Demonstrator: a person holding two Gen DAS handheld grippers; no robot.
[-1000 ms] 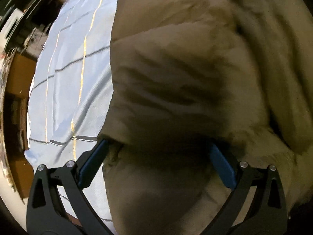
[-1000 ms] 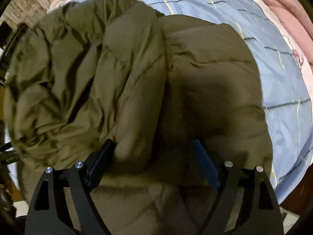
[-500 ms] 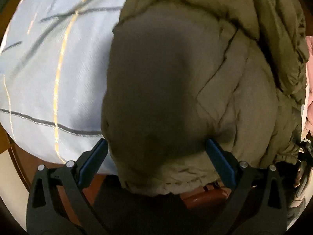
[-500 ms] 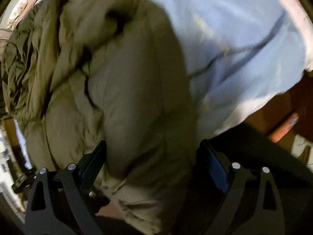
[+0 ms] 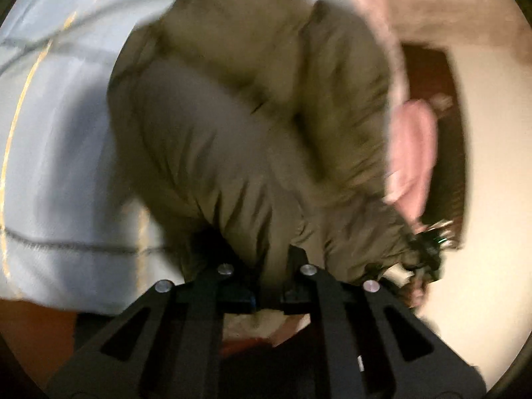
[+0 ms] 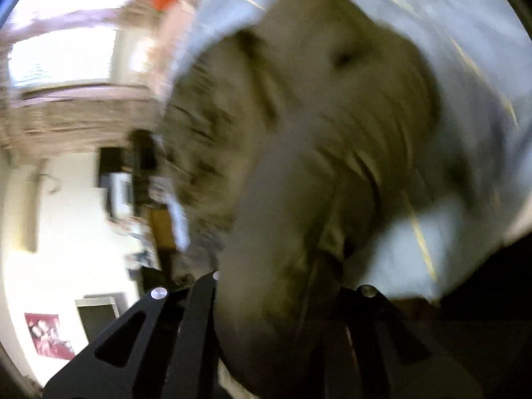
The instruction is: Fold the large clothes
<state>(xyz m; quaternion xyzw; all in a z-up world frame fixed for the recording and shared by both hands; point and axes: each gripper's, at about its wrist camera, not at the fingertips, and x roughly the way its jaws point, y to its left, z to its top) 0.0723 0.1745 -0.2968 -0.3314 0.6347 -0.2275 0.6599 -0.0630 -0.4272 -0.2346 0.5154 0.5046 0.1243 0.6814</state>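
The coat (image 5: pixel 252 139), a puffy olive one, fills the middle of both views, though motion blur softens its folds. In the left wrist view its hem runs straight down into the left gripper (image 5: pixel 267 286), whose jaws stand narrow, pinched on a bunch of the fabric. Ahead of that gripper the coat rises in a thick quilted roll, with a second bulk of it folded over to the front right. It lies on the sheet (image 5: pixel 56 153), pale blue with thin gold and grey lines, which spreads to the front left of the gripper. To the right, past the coat's gathered edge, a pink cloth (image 5: pixel 412 146) hangs, with a cream wall (image 5: pixel 492 199) further right.

In the right wrist view the coat (image 6: pixel 332 126) drops in a heavy fold onto the right gripper (image 6: pixel 282 286). Its jaws are close together with fabric clamped between them, the fingertips buried in it. The sheet (image 6: pixel 472 60) lies ahead and to the right. To the left is a blurred room.
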